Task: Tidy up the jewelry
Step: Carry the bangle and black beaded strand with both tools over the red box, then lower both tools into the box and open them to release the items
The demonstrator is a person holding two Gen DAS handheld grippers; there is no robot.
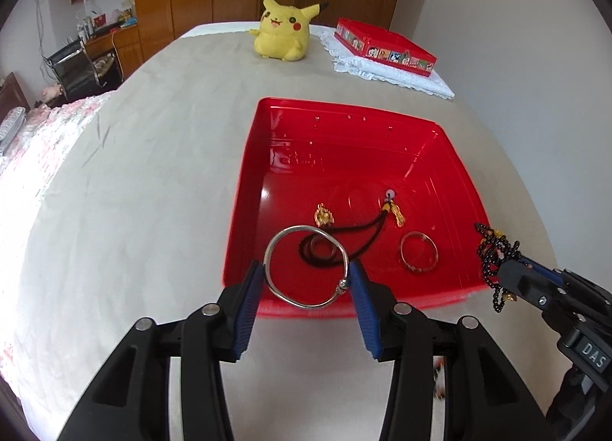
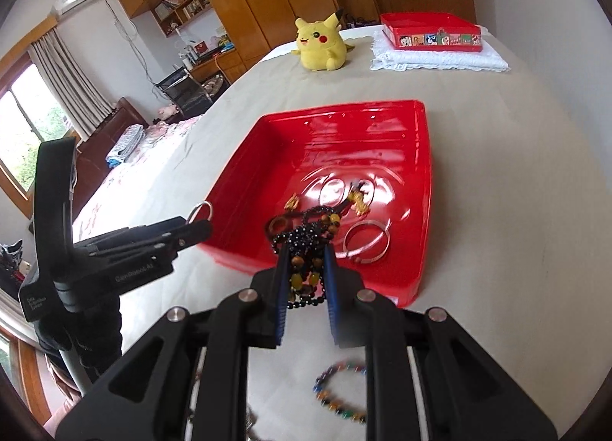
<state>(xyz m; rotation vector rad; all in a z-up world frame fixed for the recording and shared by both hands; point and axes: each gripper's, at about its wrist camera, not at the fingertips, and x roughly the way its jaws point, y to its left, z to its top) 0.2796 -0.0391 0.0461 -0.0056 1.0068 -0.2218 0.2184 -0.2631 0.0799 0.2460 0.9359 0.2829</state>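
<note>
A red plastic tray [image 1: 290,112] lies on the beige bed cover; it also shows in the right wrist view [image 2: 244,158]. In it lie a gold charm [image 1: 323,215], a black cord pendant with a gold tassel [image 1: 394,211] and a silver bangle [image 1: 419,251]. My left gripper [image 1: 306,274] is shut on a silver bangle [image 1: 275,242], held above the tray's near edge. My right gripper [image 2: 306,253] is shut on a black beaded necklace [image 2: 302,238] with amber beads, just short of the tray's near rim; it also shows in the left wrist view [image 1: 493,261].
A yellow Pikachu plush [image 1: 283,30] sits at the far side. A red lid [image 1: 382,45] rests on a white lace cloth [image 1: 386,75] at the far right. A multicoloured bead bracelet [image 2: 338,395] lies on the cover below my right gripper. A desk and chair stand left.
</note>
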